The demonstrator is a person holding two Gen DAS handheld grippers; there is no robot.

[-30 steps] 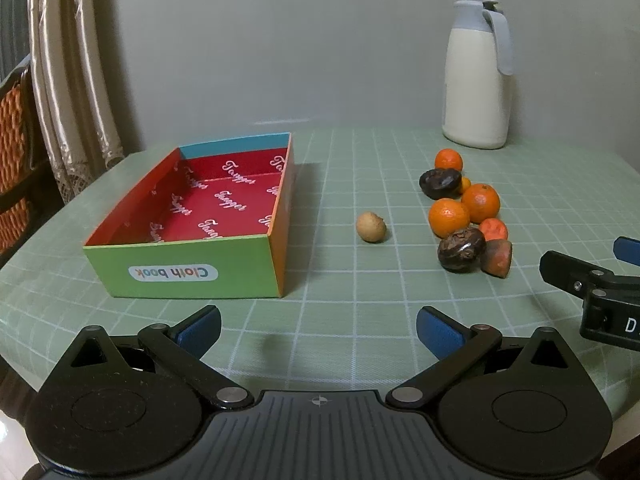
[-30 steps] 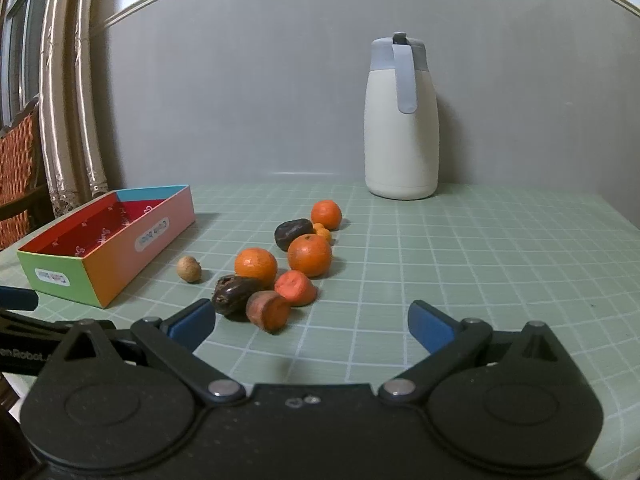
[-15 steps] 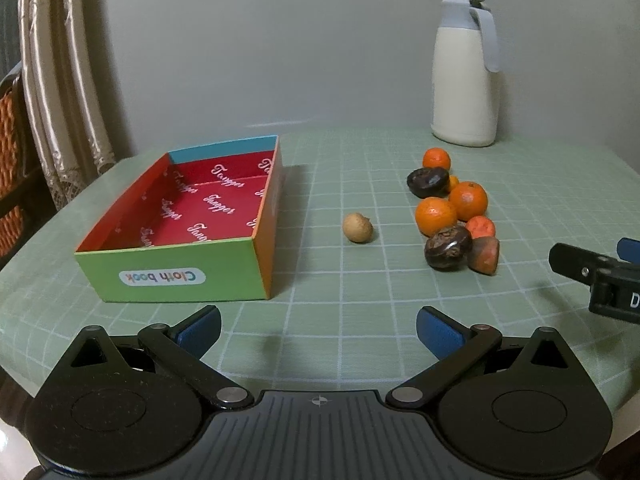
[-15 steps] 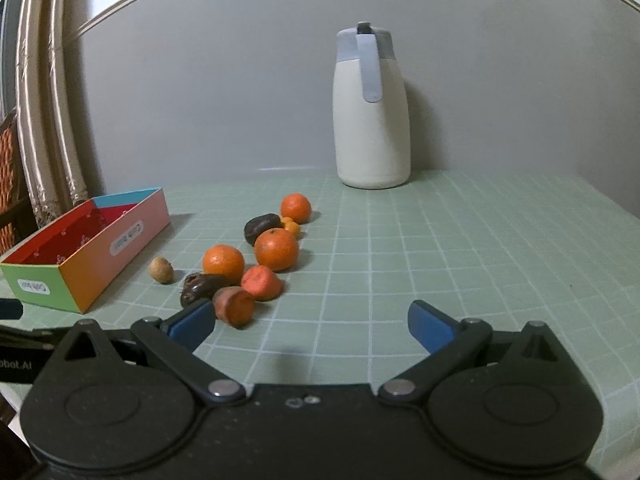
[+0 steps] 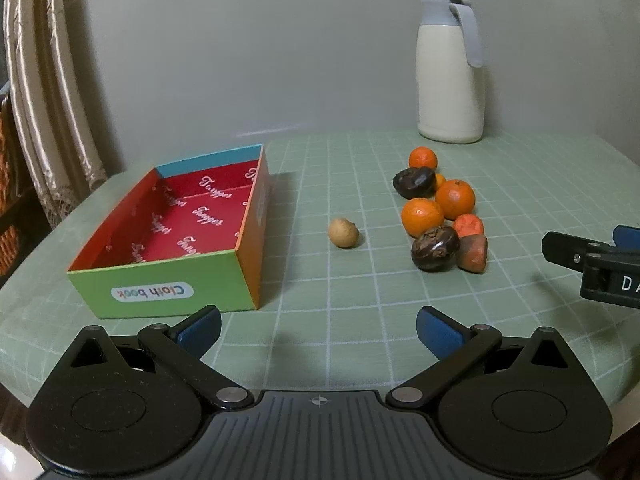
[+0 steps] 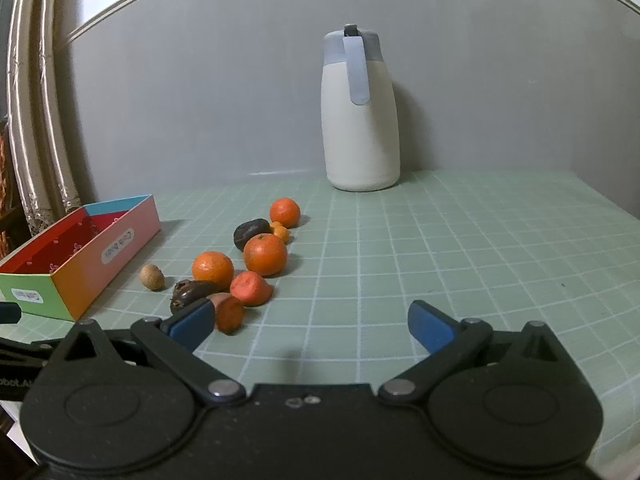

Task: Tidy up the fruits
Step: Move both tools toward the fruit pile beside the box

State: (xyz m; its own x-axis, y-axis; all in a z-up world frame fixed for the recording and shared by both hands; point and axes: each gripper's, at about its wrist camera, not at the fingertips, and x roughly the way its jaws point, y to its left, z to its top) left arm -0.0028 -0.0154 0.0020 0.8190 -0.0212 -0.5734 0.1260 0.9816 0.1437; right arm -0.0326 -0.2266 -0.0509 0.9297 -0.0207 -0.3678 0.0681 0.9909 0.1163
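A cluster of fruit lies on the green grid mat: oranges (image 5: 422,217) (image 6: 265,254), dark brown fruits (image 5: 434,248) (image 6: 191,292), reddish pieces (image 5: 473,253) (image 6: 251,288). A small tan round fruit (image 5: 343,232) (image 6: 151,277) lies apart to the left. An open colourful box (image 5: 180,272) (image 6: 116,246) with a red inside stands further left, with nothing in it. My left gripper (image 5: 318,330) is open and empty near the table's front edge. My right gripper (image 6: 310,324) is open and empty, just right of the fruit; it also shows in the left wrist view (image 5: 592,256).
A cream jug (image 5: 450,72) (image 6: 360,112) with a grey-blue lid stands at the back by the grey wall. Curtains (image 5: 44,92) and a wicker chair (image 5: 8,208) are at the left. The table edge curves round at the front and left.
Both grippers have shifted slightly, the right one rightward and a little closer to the fruit. The jaws stay open. No fruit has moved.
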